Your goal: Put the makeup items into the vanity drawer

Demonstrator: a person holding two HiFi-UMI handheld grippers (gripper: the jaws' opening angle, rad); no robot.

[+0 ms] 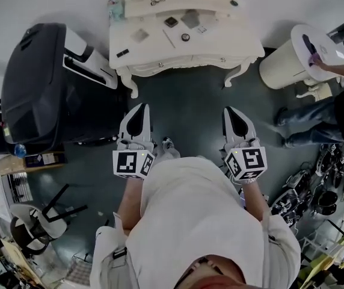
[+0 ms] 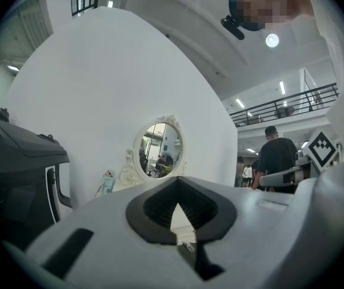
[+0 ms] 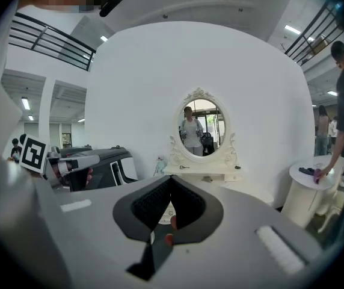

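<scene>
We see a black machine [image 1: 36, 83] left, a white round table [image 1: 292, 56] right, and a bystander [image 1: 325, 122] reaching onto it.

The makeup items are spread flat over the top of the white, carved vanity [image 1: 232, 38]. A dark square compact [image 1: 171, 21] is set toward the back, with a grey square piece [image 1: 190, 18] just beside it. A small round dark pot [image 1: 185, 37] and a thin stick [image 1: 168, 38] are laid nearer the front. A grey piece [image 1: 140, 35] is placed further left, and a short black bar [image 1: 122, 53] lies by the left front corner. The drawer [image 1: 178, 61] in the front panel is shut.
</scene>
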